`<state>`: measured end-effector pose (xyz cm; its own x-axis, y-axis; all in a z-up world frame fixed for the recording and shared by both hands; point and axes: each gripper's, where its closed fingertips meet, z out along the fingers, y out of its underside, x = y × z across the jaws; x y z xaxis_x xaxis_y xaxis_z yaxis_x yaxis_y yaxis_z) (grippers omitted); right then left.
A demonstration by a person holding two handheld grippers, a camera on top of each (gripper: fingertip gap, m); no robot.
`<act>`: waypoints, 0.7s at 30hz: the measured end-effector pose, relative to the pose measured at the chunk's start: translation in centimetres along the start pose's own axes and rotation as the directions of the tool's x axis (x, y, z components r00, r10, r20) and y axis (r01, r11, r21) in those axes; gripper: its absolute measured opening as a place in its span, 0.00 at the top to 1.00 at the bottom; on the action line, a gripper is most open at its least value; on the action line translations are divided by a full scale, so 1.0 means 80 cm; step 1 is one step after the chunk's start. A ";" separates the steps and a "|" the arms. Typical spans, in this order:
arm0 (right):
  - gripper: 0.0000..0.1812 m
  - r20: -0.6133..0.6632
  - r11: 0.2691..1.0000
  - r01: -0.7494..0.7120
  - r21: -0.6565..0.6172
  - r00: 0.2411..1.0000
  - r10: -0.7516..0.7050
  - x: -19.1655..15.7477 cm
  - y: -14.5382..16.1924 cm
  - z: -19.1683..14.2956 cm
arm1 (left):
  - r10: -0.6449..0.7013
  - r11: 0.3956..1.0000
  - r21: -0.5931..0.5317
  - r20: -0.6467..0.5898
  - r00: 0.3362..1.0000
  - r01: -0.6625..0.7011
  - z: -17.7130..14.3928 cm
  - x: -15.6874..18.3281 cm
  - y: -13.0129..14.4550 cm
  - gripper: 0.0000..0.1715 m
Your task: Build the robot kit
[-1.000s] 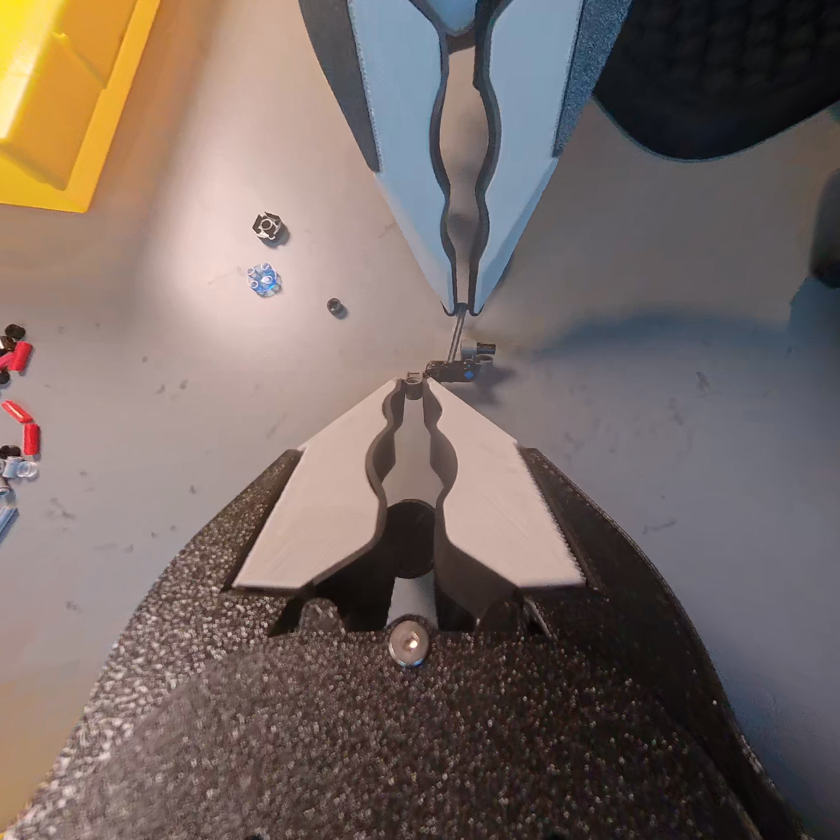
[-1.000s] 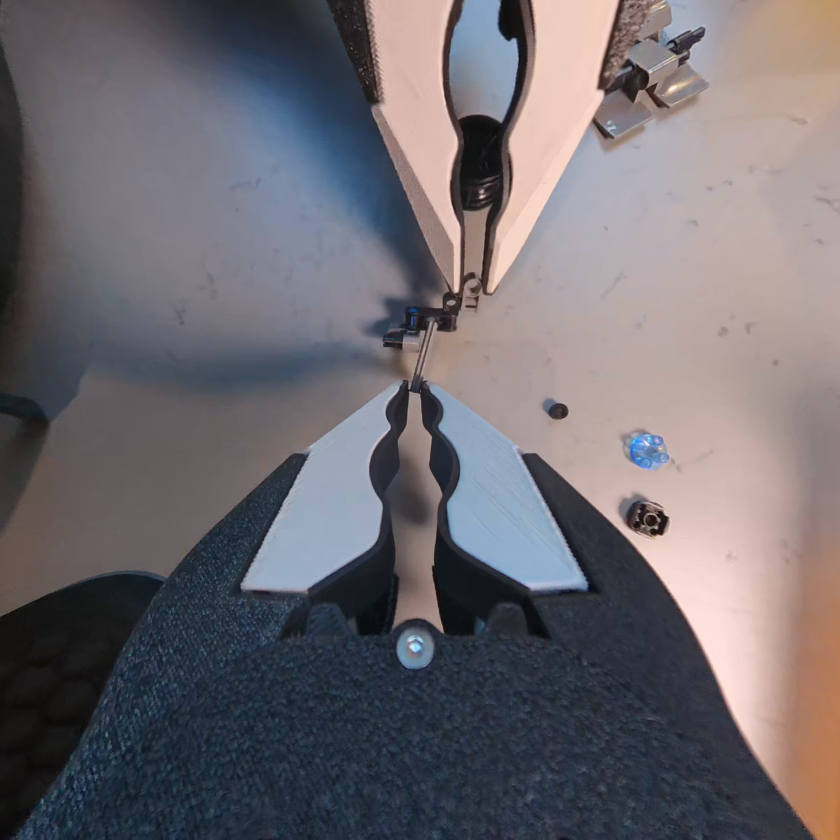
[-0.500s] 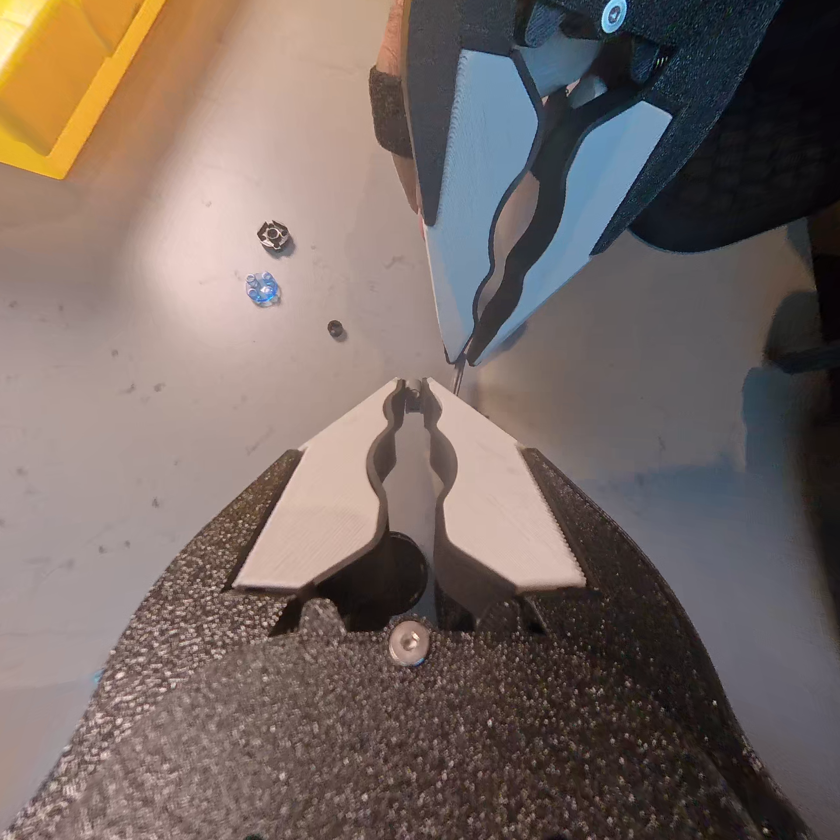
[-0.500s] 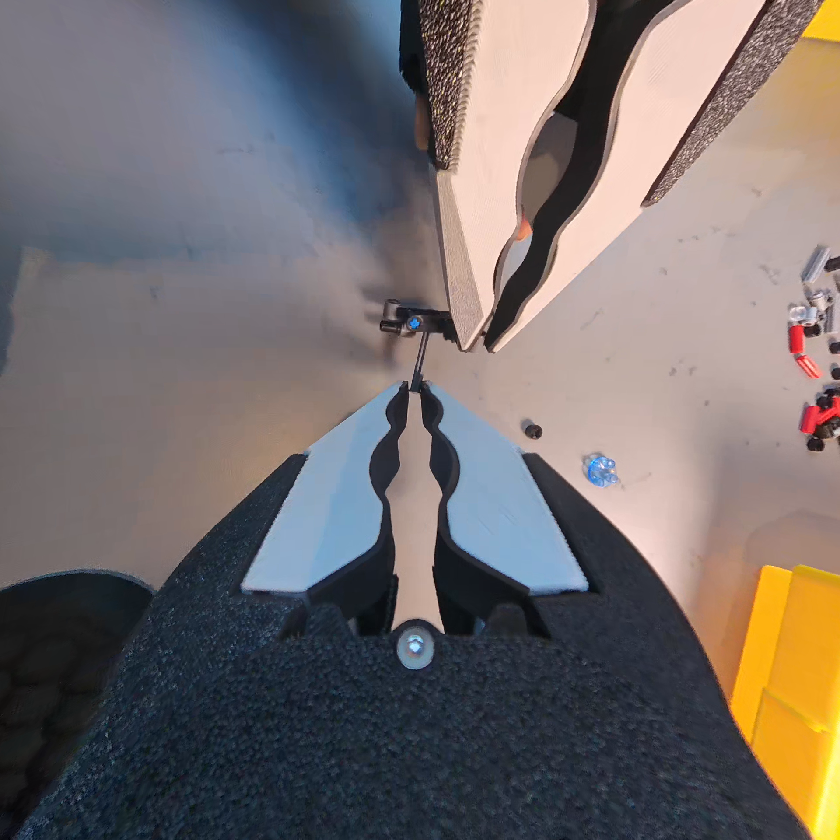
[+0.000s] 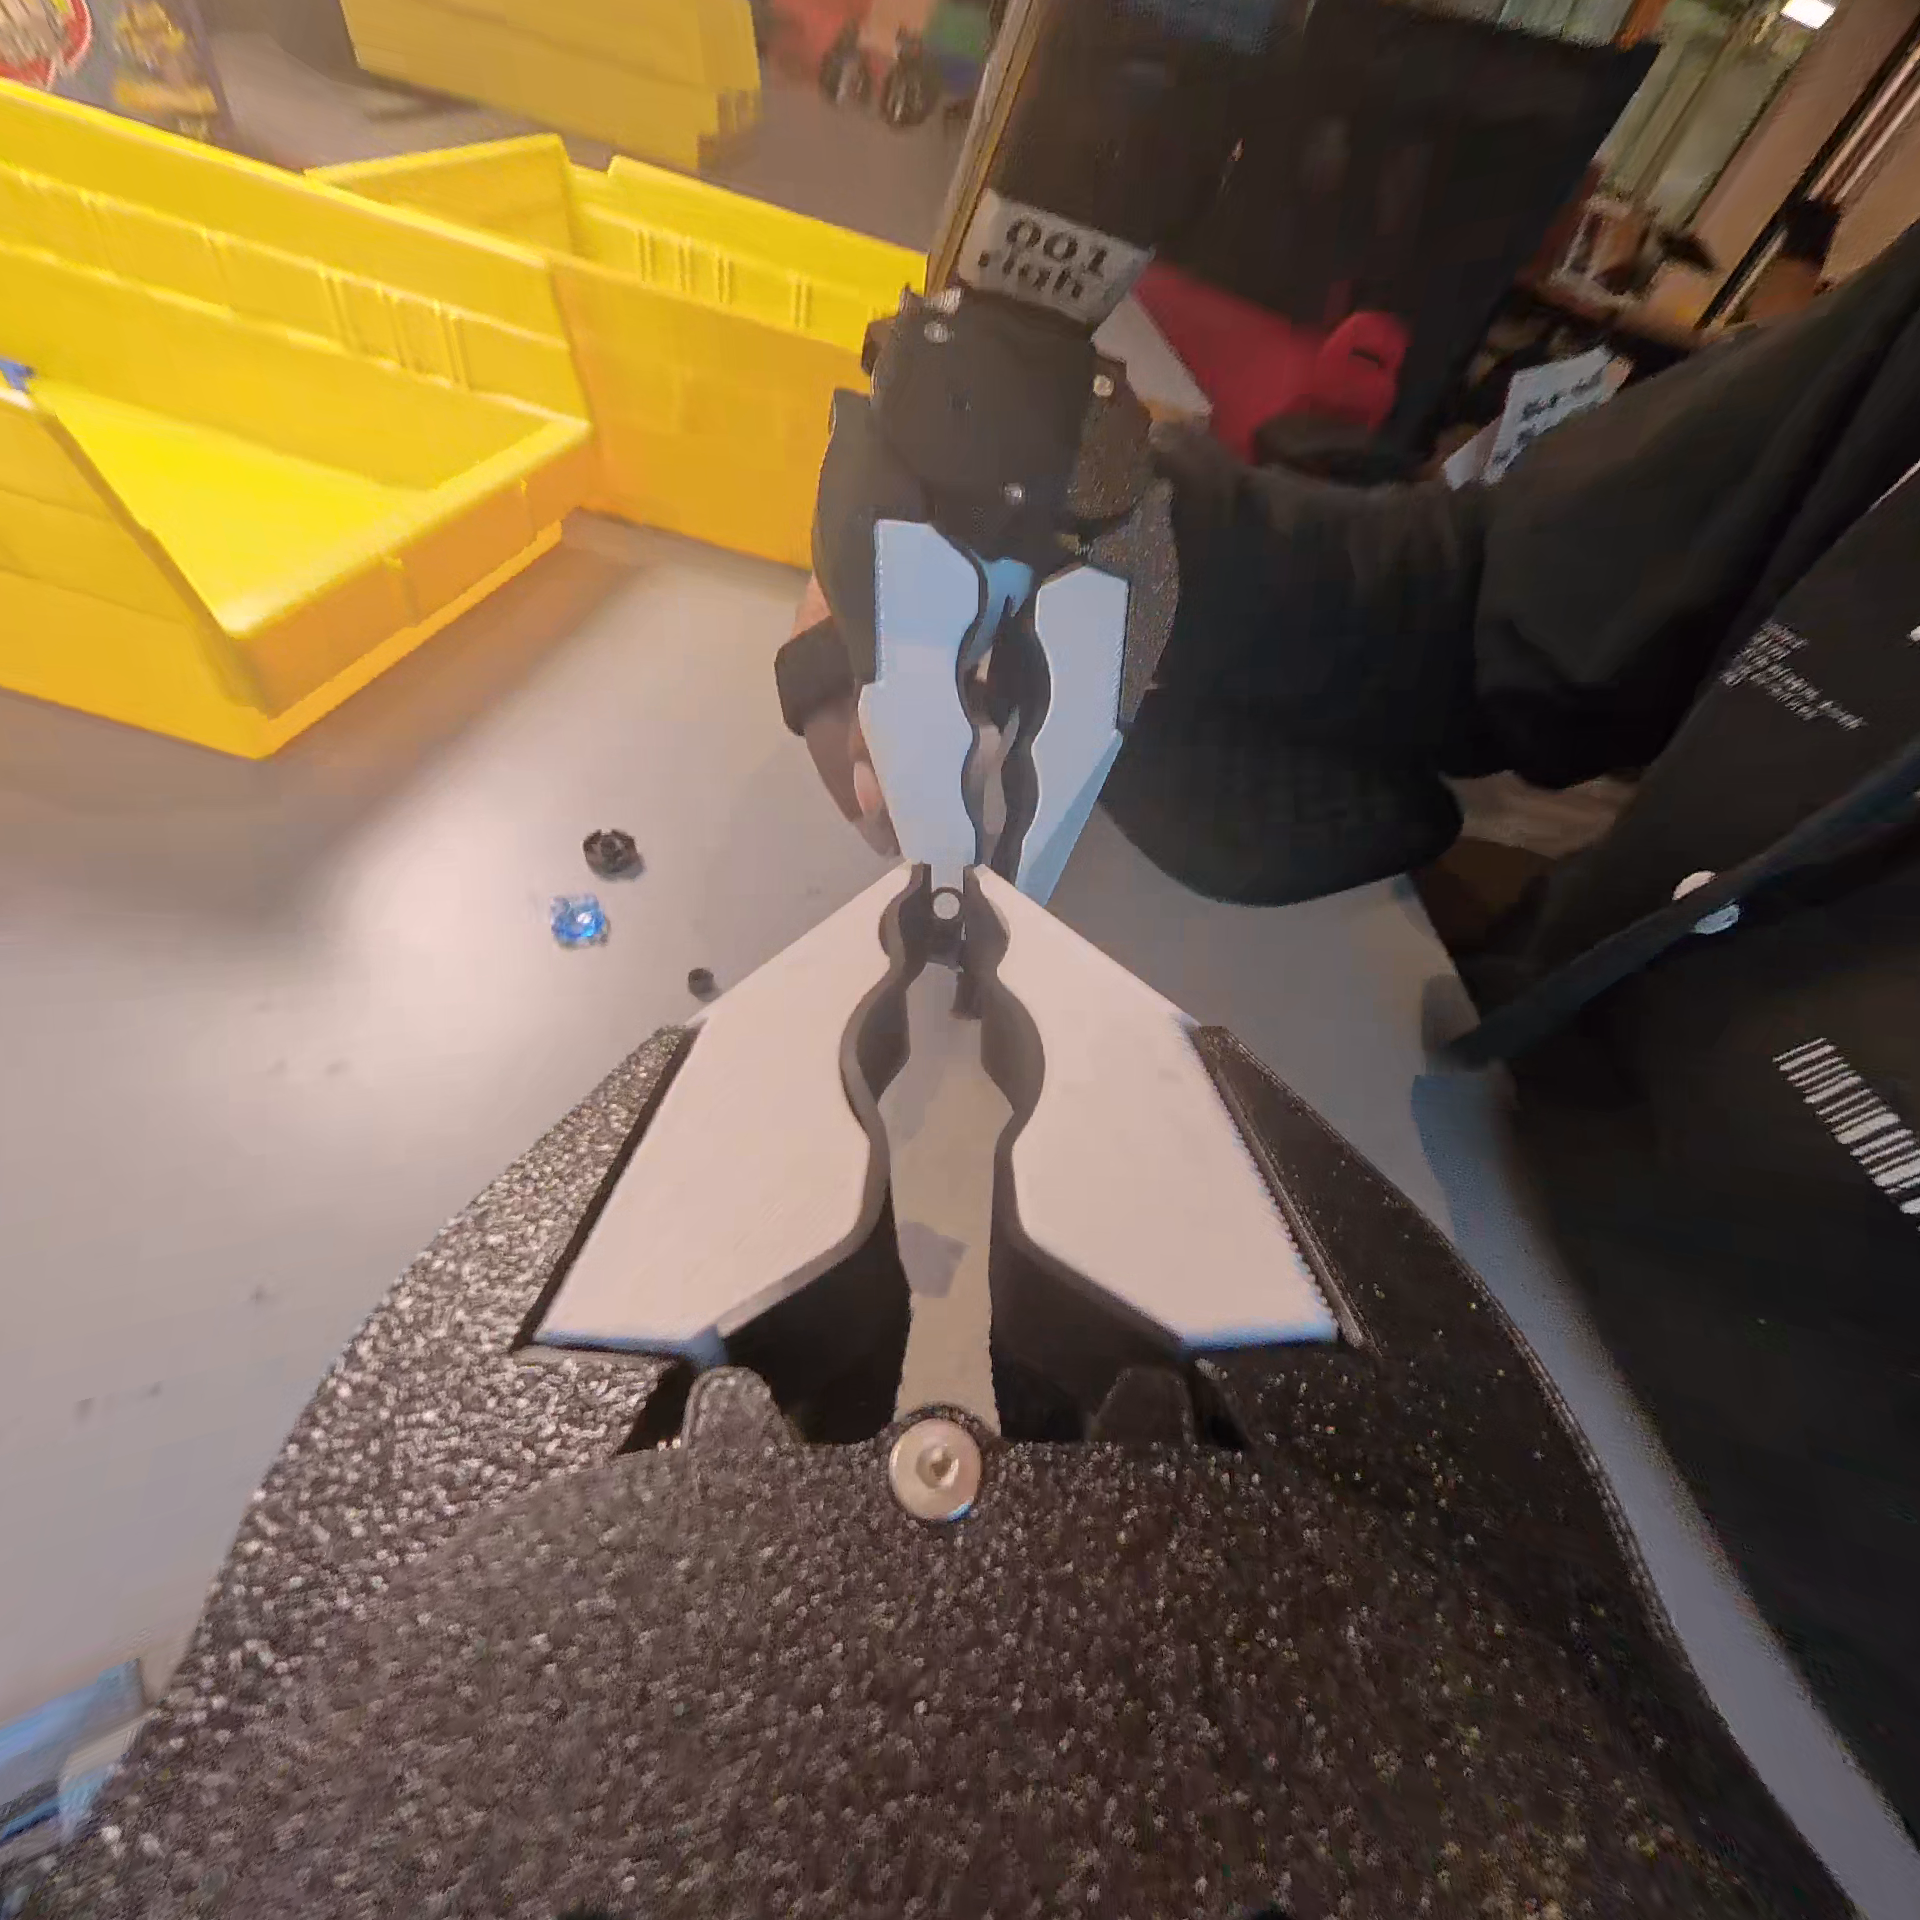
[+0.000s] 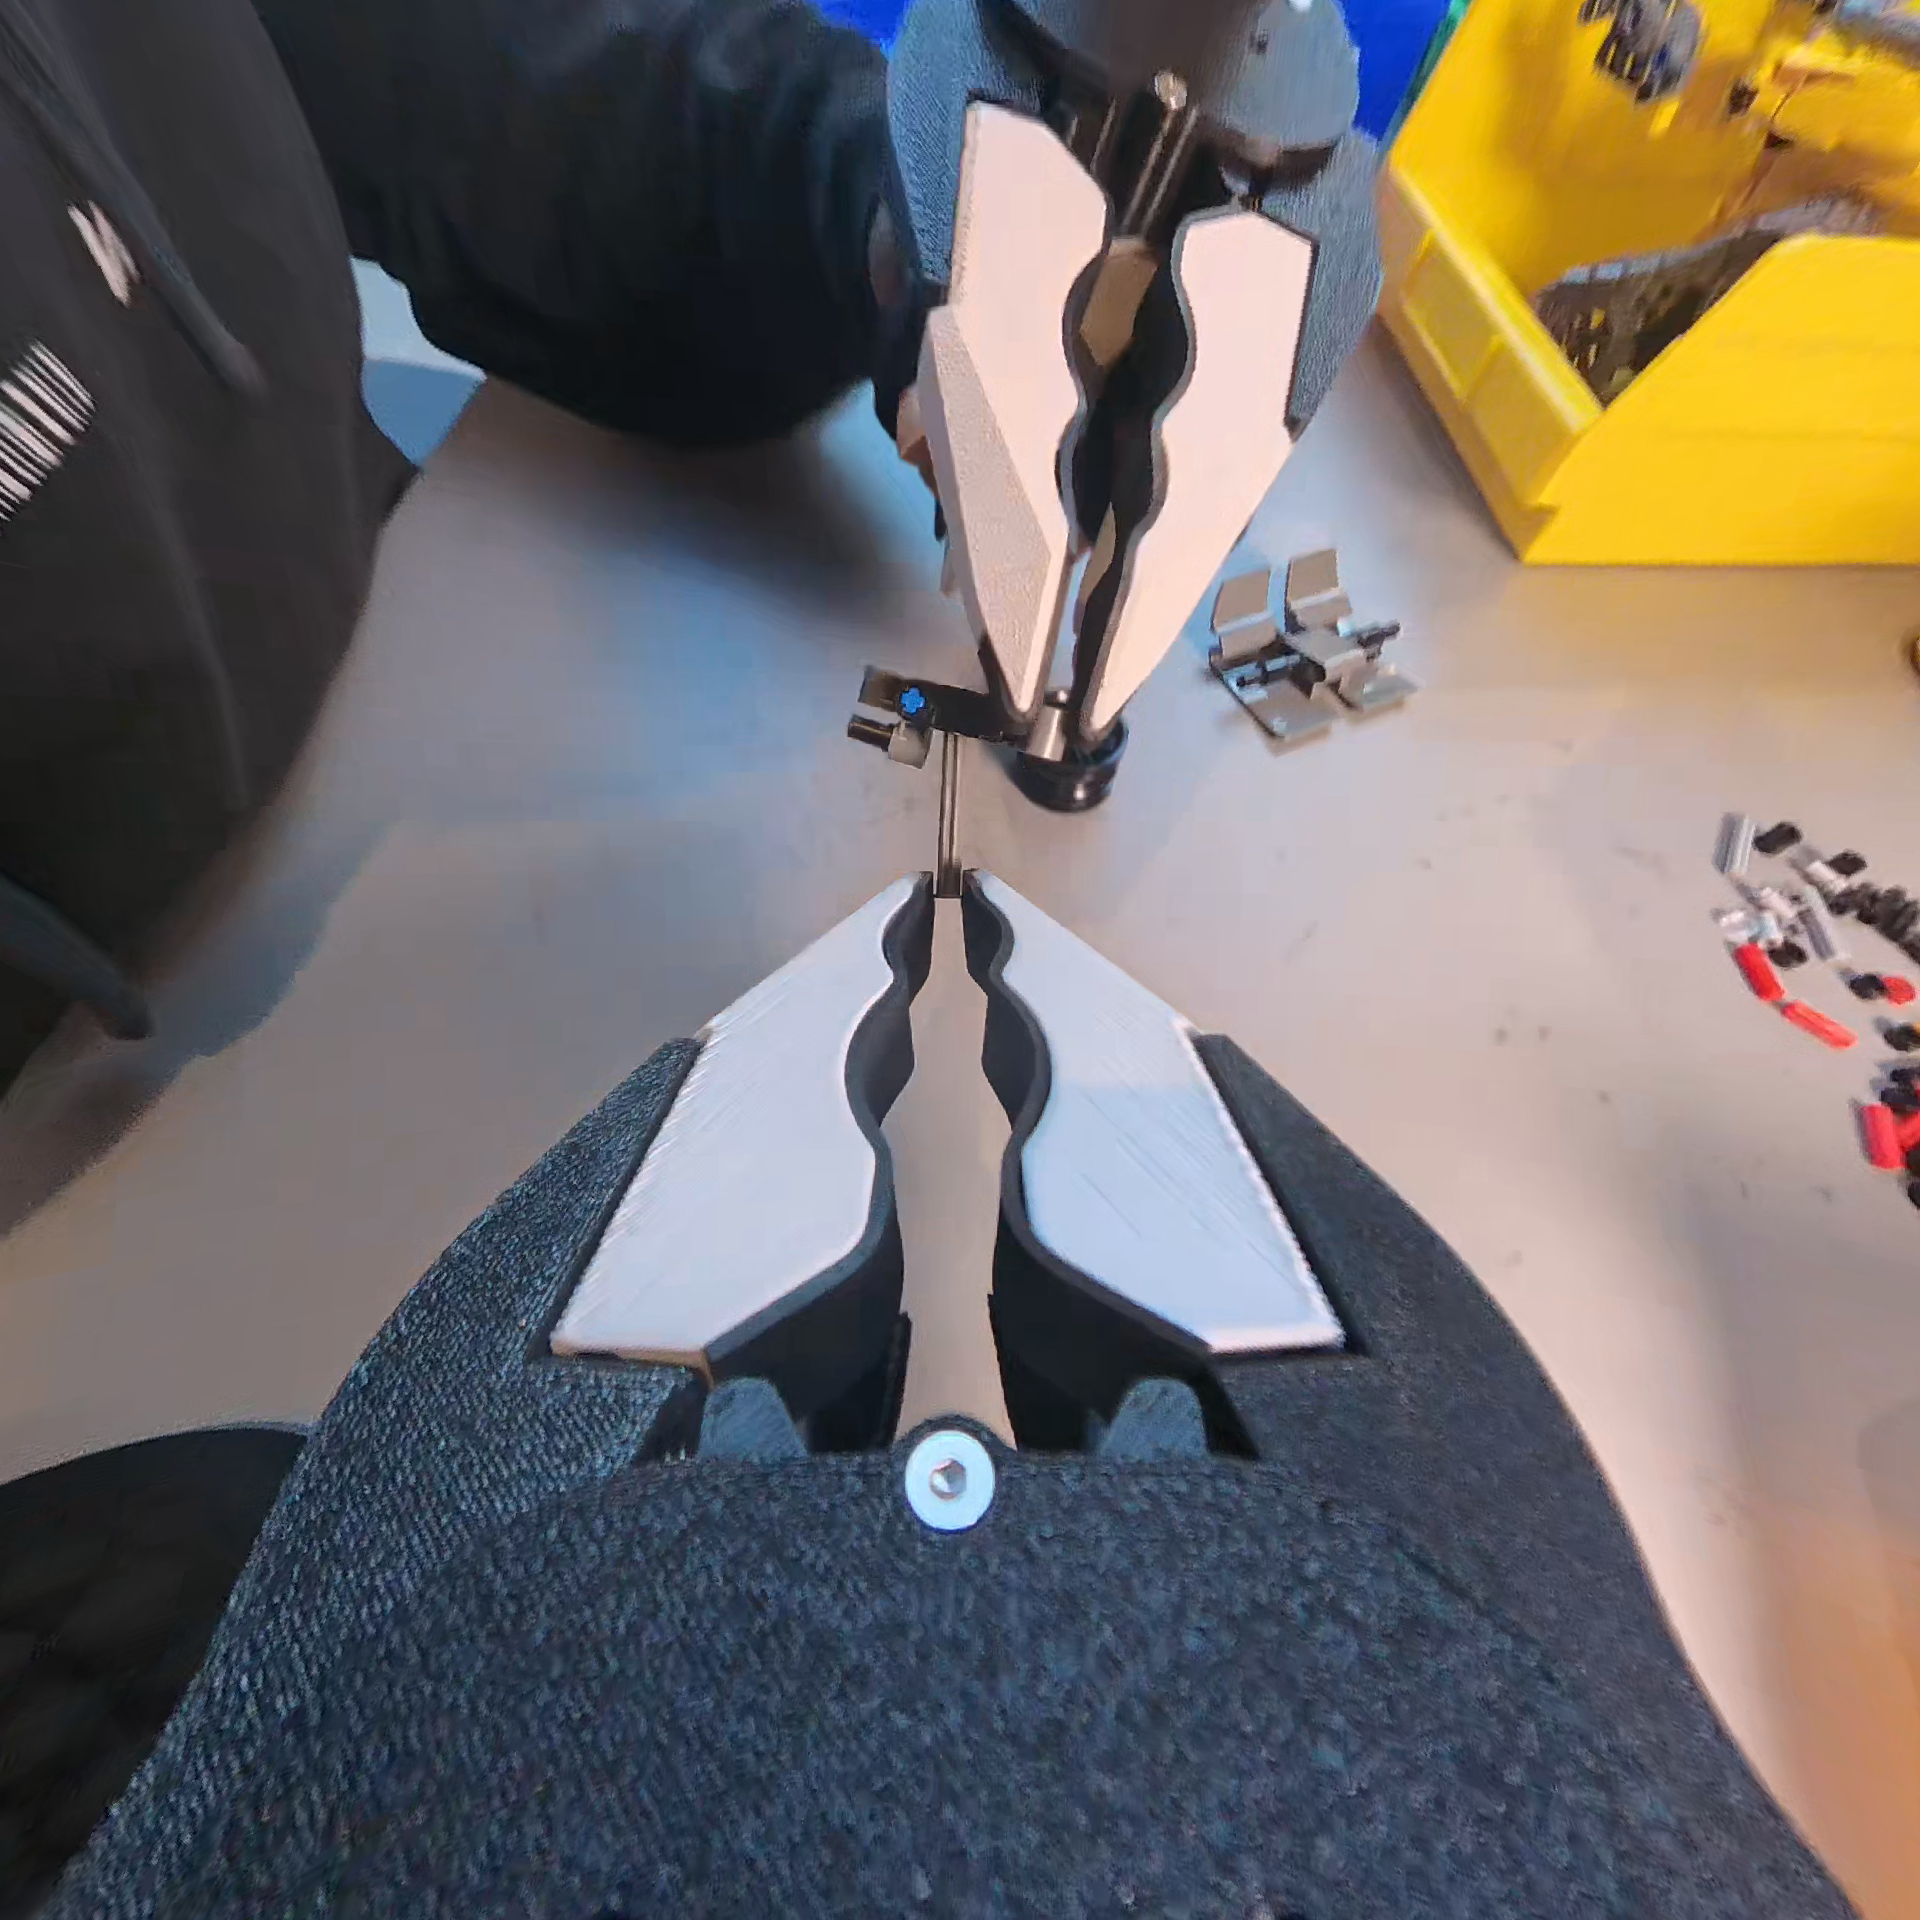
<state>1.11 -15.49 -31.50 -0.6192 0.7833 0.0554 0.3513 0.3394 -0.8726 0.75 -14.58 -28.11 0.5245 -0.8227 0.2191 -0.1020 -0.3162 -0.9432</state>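
My left gripper [image 5: 943, 891] is shut on a small black connector piece [image 5: 943, 914] with a round hole. In the right wrist view that piece [image 6: 935, 712] carries a blue pin [image 6: 912, 698] and a grey pin, and the left gripper [image 6: 1055, 712] pinches its right end from above. My right gripper [image 6: 945, 883] is shut on a thin dark axle rod [image 6: 948, 821] whose far end meets the black piece. The two grippers face each other tip to tip above the grey table [image 5: 312, 1091]. In the left wrist view the right gripper [image 5: 971, 862] is held by a gloved hand.
Yellow bins [image 5: 312, 499] stand at the back left; another yellow bin [image 6: 1662, 312] holds dark parts. A blue clear round piece [image 5: 578, 921], a black round piece [image 5: 611, 852] and a tiny black bush [image 5: 702, 979] lie nearby. There is also a grey assembly [image 6: 1304, 649], a pile of red and black parts [image 6: 1829, 935] and a person's black sleeve [image 5: 1455, 623]. Both grippers' tips are close together, under 4 cm apart.
Both grippers have risen and tilted up from the table, still shut on the black piece and the rod. The views now look more level, so the bins and the person come into sight.
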 end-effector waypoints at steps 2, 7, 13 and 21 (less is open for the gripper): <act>0.97 0.009 0.998 0.000 0.060 1.000 -0.001 -0.003 -0.015 -0.005 | -0.008 0.997 0.079 -0.046 0.999 0.012 -0.005 0.006 -0.014 0.97; 0.97 0.017 0.985 -0.007 0.175 1.000 0.004 -0.006 -0.044 -0.020 | -0.042 0.967 0.245 -0.114 0.993 0.069 -0.020 0.012 -0.040 0.97; 0.97 -0.005 0.974 -0.017 0.225 1.000 0.018 -0.002 -0.060 -0.029 | -0.025 0.945 0.323 -0.089 0.996 0.052 -0.026 0.010 -0.052 0.97; 0.97 0.040 0.932 -0.072 0.355 0.997 0.062 -0.006 -0.087 -0.028 | -0.033 0.894 0.443 -0.102 0.994 0.075 -0.035 0.015 -0.074 1.00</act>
<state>0.53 -17.05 -24.36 -0.6239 0.7813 -0.0177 0.1228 0.0756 -0.9895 -0.40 -15.02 -21.54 0.4389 -0.8557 0.2742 0.3221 -0.1351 -0.9370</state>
